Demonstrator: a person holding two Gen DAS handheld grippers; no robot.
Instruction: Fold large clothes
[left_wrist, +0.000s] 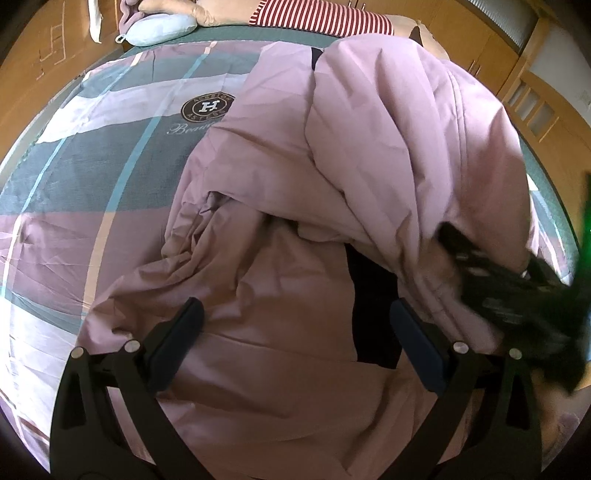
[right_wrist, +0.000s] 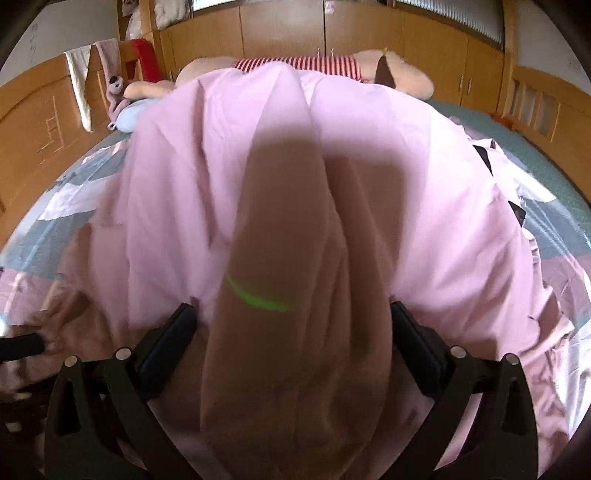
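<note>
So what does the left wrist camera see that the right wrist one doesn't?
Only the left wrist view shows the round H logo on the bedsheet, and the right tool, blurred, at the pink garment. Only the right wrist view shows a green light streak and a red item by the headboard. Both show the garment, the striped cushion and open tool fingers.
</note>
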